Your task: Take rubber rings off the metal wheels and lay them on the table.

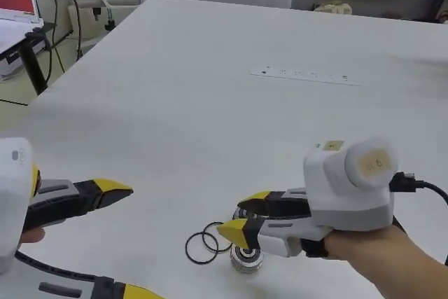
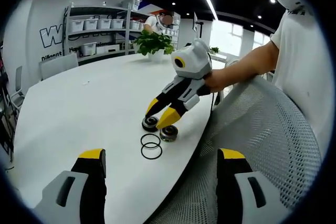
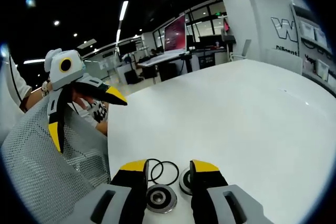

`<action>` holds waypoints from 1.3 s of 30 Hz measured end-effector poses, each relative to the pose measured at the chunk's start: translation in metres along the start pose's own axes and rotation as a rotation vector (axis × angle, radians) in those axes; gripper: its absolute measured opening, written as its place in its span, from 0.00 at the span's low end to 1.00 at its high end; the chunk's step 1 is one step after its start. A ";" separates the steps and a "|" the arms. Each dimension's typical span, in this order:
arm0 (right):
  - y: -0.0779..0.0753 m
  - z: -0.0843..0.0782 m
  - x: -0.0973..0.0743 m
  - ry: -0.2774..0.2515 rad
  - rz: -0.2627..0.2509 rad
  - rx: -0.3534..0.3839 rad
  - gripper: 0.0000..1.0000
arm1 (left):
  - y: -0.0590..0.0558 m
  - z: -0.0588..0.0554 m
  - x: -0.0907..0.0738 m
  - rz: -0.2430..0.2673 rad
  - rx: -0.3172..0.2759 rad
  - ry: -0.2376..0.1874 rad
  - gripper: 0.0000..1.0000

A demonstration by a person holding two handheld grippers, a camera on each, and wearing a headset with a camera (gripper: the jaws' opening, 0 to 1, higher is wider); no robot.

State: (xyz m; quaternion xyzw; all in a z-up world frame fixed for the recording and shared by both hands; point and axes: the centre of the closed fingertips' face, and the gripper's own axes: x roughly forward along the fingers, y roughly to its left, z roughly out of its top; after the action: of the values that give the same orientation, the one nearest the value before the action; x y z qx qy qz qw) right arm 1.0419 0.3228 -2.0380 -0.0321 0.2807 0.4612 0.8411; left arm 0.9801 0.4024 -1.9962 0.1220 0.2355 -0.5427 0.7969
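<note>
Two black rubber rings (image 1: 203, 243) (image 2: 151, 146) (image 3: 159, 171) lie overlapping on the white table (image 1: 210, 103). Just right of them are two metal wheels, one (image 1: 246, 258) (image 2: 168, 132) (image 3: 160, 198) near the table's front edge and one (image 1: 242, 213) (image 2: 149, 124) (image 3: 185, 181) partly behind a jaw. My right gripper (image 1: 244, 216) (image 2: 159, 115) (image 3: 169, 167) hovers open over the wheels, nothing between its yellow tips. My left gripper (image 1: 131, 239) (image 2: 161, 157) (image 3: 86, 116) is wide open off to the left, empty, well short of the rings.
A white power strip (image 1: 304, 75) lies farther back on the table. A grey mesh chair back (image 2: 262, 129) (image 3: 42, 150) is close against the table's near edge. A potted plant (image 2: 155, 43) stands at the table's far end.
</note>
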 end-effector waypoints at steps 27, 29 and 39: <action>-0.046 -0.001 -0.030 -0.033 -0.087 0.014 0.25 | 0.009 0.085 0.022 -0.139 0.364 0.007 0.79; -0.045 -0.006 -0.029 -0.019 -0.076 0.024 0.24 | 0.008 0.096 0.027 -0.152 0.387 -0.004 0.80; -0.048 -0.020 -0.029 0.029 -0.077 0.013 0.23 | 0.022 0.135 0.052 -0.158 0.480 -0.045 0.77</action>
State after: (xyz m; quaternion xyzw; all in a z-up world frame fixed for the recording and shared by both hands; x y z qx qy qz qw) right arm 1.0587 0.2669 -2.0500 -0.0439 0.2943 0.4260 0.8544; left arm 1.0487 0.3075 -1.9079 0.2767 0.0911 -0.6463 0.7053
